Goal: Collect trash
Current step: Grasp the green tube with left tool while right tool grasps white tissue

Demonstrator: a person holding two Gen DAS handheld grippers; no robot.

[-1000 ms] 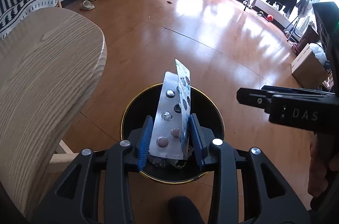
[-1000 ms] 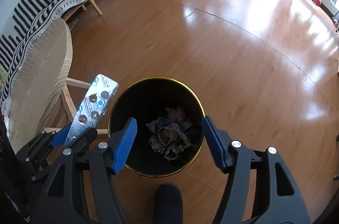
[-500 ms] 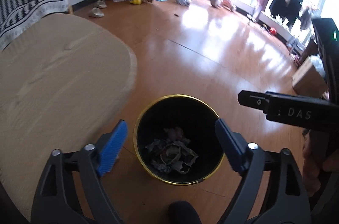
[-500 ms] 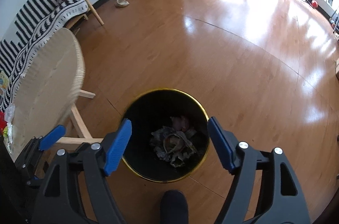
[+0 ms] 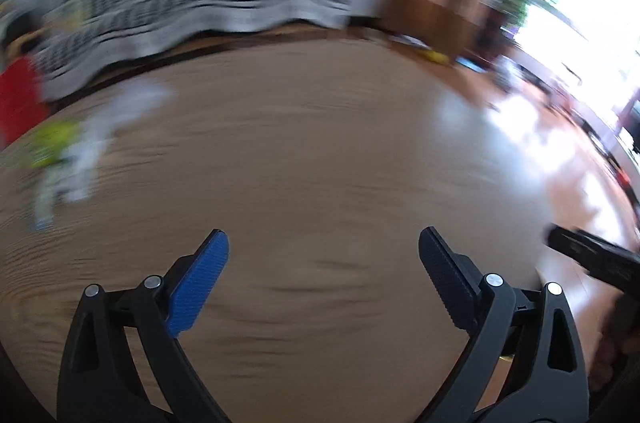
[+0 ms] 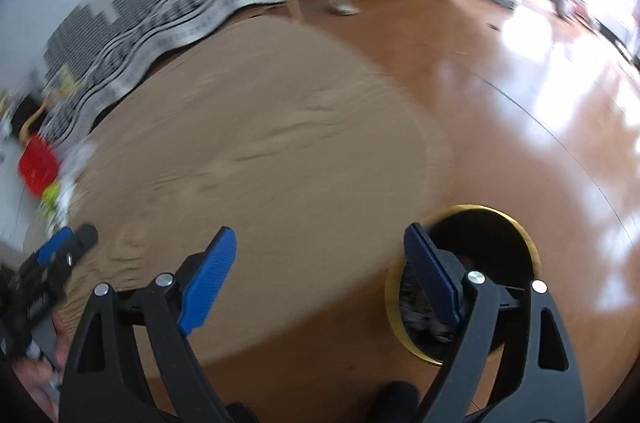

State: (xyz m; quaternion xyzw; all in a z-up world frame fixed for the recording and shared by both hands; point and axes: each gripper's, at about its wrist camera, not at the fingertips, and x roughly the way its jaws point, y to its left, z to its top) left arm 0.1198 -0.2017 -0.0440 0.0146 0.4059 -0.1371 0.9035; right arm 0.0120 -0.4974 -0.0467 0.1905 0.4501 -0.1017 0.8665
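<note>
- Left tool (image 5: pixel 324 265) spread wide, empty, above round light-wood worktop (image 5: pixel 300 151).
- Right tool (image 6: pixel 320 263) spread, empty, beside black gold-rimmed trash bin (image 6: pixel 516 223).
- Both views blurred.

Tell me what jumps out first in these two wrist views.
The pale round wooden table fills both views, blurred by motion, with both grippers open and empty above it: left gripper, right gripper. At lower right of the right view sits the black gold-rimmed trash bin on the floor. Red and yellow-green clutter lies at the table's far left edge.
</note>
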